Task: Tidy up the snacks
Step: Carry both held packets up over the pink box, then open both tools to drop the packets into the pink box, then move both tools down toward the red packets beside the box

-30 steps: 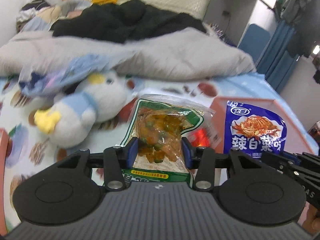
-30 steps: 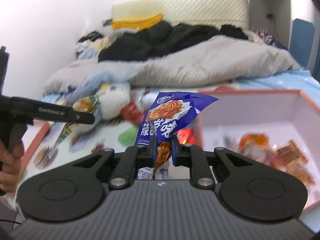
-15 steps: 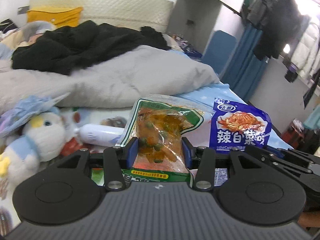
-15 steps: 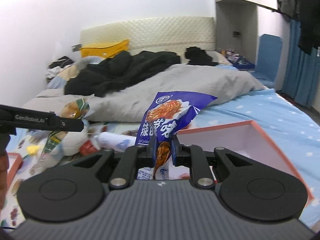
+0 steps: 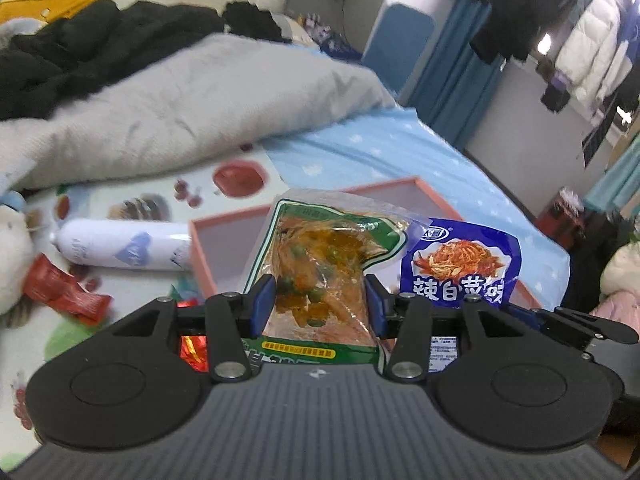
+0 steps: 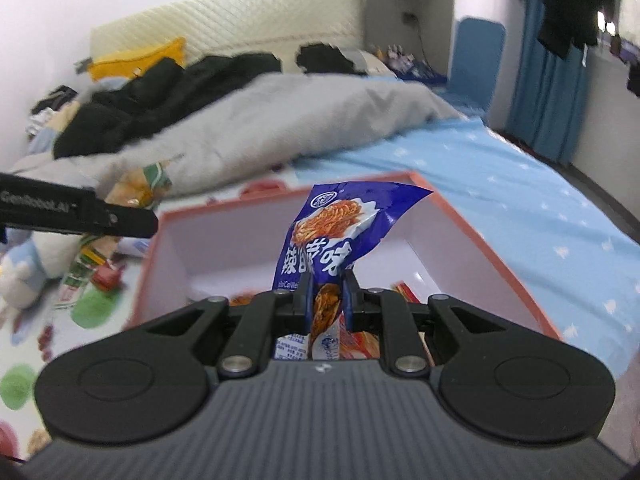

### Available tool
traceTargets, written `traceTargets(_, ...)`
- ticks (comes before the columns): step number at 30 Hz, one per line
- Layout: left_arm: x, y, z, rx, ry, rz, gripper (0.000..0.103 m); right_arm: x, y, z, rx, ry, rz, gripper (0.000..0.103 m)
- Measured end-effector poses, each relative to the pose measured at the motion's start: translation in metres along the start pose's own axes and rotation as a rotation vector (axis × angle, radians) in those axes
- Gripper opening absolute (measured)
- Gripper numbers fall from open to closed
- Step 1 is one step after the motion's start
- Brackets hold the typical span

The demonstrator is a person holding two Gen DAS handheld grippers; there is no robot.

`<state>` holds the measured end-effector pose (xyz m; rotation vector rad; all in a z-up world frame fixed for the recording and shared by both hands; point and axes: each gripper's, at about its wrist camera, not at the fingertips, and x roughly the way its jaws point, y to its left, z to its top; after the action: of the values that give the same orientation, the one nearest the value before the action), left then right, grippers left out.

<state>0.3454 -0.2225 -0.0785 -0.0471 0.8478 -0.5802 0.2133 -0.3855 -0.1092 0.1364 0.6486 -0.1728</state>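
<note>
My left gripper is shut on a green-edged clear snack packet of orange and green food, held upright above the near left corner of the pink-rimmed white box. My right gripper is shut on a blue packet with a noodle picture, held over the same box. That blue packet also shows to the right in the left wrist view. Several orange snack packets lie in the box, mostly hidden by the gripper. The left gripper's arm reaches in from the left.
A white spray can and a red wrapper lie on the fruit-print sheet left of the box. A plush toy sits at the left. A grey duvet and black clothes lie behind; blue sheet to the right.
Both grippers swung right with their packets, from over the plush toy and sheet to above the pink-rimmed box. The box now fills the right wrist view. Grips are unchanged.
</note>
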Motion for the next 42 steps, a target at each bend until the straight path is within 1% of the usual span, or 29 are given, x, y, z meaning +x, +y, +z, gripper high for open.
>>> traceTargets(5,0.029,-0.006,-0.009,0.02,0.063,-0.001,0.053,0.018,-0.014,-0.015,0.025,0.072,-0.019,0.018)
traceTargets(9,0.04,-0.006,-0.017,0.022,0.085,-0.005,0.054,0.027,-0.02,-0.024,0.04,0.114,-0.026,0.019)
traceTargets(11,0.042,-0.006,-0.018,0.027,0.086,-0.015,0.058,0.03,-0.023,-0.025,0.049,0.124,-0.019,0.02)
traceTargets(12,0.041,-0.006,-0.018,0.033,0.087,-0.014,0.066,0.031,-0.023,-0.024,0.054,0.129,-0.017,0.022)
traceTargets(13,0.041,-0.007,-0.017,0.037,0.087,-0.007,0.074,0.032,-0.024,-0.023,0.06,0.133,-0.017,0.028)
traceTargets(14,0.039,-0.007,-0.017,0.039,0.084,0.005,0.075,0.032,-0.024,-0.022,0.066,0.134,-0.019,0.049)
traceTargets(15,0.037,-0.007,-0.016,0.04,0.08,0.01,0.075,0.031,-0.024,-0.022,0.071,0.128,-0.018,0.065)
traceTargets(16,0.034,-0.006,-0.015,0.038,0.075,0.006,0.075,0.027,-0.023,-0.021,0.075,0.112,-0.013,0.067)
traceTargets(22,0.009,0.002,-0.01,0.023,0.025,0.009,0.075,0.008,-0.016,-0.009,0.067,0.046,0.012,0.067)
traceTargets(30,-0.041,0.012,-0.01,0.011,-0.072,0.027,0.075,-0.023,0.007,0.011,0.053,-0.052,0.088,0.067)
traceTargets(34,-0.065,0.019,-0.014,0.008,-0.116,0.05,0.075,-0.035,0.02,0.015,0.04,-0.085,0.127,0.067)
traceTargets(42,-0.103,0.041,-0.031,-0.028,-0.165,0.087,0.075,-0.053,0.046,0.013,0.022,-0.127,0.201,0.067)
